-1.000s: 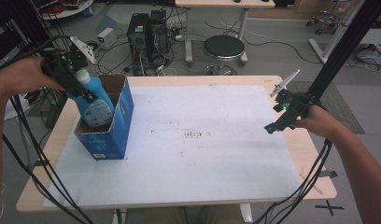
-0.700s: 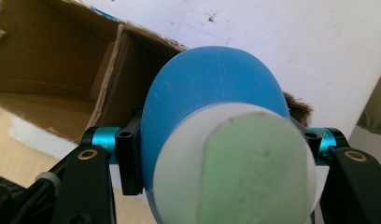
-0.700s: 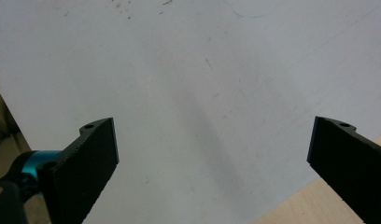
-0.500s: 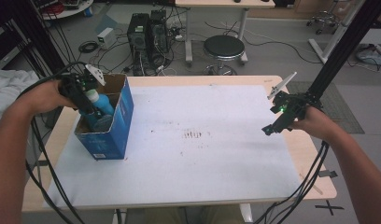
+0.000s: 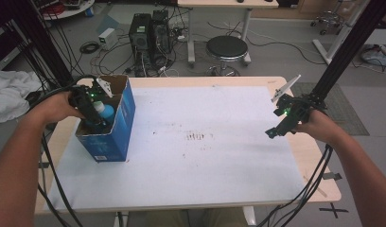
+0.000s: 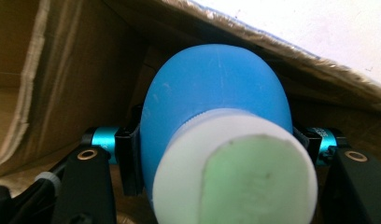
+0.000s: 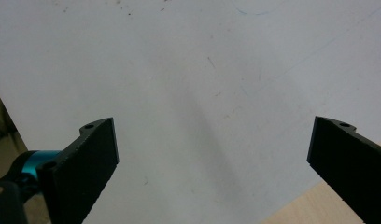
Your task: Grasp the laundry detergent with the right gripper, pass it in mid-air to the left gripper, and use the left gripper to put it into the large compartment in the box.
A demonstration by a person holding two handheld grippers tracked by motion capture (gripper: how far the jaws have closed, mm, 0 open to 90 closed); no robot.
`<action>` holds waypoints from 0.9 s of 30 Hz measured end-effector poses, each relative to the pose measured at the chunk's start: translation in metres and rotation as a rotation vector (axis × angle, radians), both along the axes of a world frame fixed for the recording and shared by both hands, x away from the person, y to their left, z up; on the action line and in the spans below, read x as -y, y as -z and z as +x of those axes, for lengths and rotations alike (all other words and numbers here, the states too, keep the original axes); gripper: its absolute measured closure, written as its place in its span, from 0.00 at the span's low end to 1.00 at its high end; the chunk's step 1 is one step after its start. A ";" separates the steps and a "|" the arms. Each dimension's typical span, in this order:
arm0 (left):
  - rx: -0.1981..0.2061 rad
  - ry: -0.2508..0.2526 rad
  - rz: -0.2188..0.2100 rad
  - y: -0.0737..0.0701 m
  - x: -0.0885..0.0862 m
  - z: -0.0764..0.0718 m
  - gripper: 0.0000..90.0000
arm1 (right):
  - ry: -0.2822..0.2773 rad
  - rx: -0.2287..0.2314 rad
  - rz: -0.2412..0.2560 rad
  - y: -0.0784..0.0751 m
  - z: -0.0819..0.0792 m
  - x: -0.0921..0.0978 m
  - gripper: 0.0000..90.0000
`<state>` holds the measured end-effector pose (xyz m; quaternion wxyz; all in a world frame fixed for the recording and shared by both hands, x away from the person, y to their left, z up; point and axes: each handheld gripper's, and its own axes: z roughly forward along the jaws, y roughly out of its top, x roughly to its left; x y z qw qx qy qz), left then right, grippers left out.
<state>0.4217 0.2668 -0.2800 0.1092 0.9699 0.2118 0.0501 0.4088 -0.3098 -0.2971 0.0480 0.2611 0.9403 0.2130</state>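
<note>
Left gripper (image 5: 89,111): held in the person's left hand (image 5: 56,108) at the desk's left edge, dipped into the open top of the box; its fingers (image 6: 128,161) are clamped on the sides of the blue bottle.
Blue bottle (image 6: 216,112): a rounded blue body with a white cap (image 6: 235,172) whose end looks pale green in the left gripper view — the cap points back toward the camera, the body toward the box's inside. In the high view the bottle (image 5: 105,111) sits partly inside the box, its top near the rim.
Box (image 5: 116,127): blue cardboard outside, brown inside, open at the top, standing on the left part of the desk near the far-left corner of the white mat.
Right gripper (image 5: 282,124): held in the person's right hand (image 5: 316,126) over the right side of the desk, well apart from the box; its fingers (image 7: 93,158) are spread wide with nothing between them — just the white surface below.
Desk (image 5: 319,175): light wood top, mostly covered by a white mat (image 5: 200,142) with a few dark smudges near the middle.
Behind the desk: a round black stool (image 5: 227,47), computer towers (image 5: 148,33) and loose cables on the floor.
</note>
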 end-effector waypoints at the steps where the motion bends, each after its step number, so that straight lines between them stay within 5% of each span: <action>1: -0.003 -0.004 -0.003 0.002 0.000 0.000 0.42 | 0.000 -0.001 0.001 0.000 0.000 0.000 0.01; 15: -0.002 -0.053 -0.021 0.005 -0.001 0.002 0.38 | -0.008 0.001 0.002 0.001 0.001 -0.001 0.01; 27: 0.089 -0.108 -0.068 -0.030 -0.015 -0.013 0.29 | -0.003 0.004 0.010 0.000 -0.003 0.002 0.01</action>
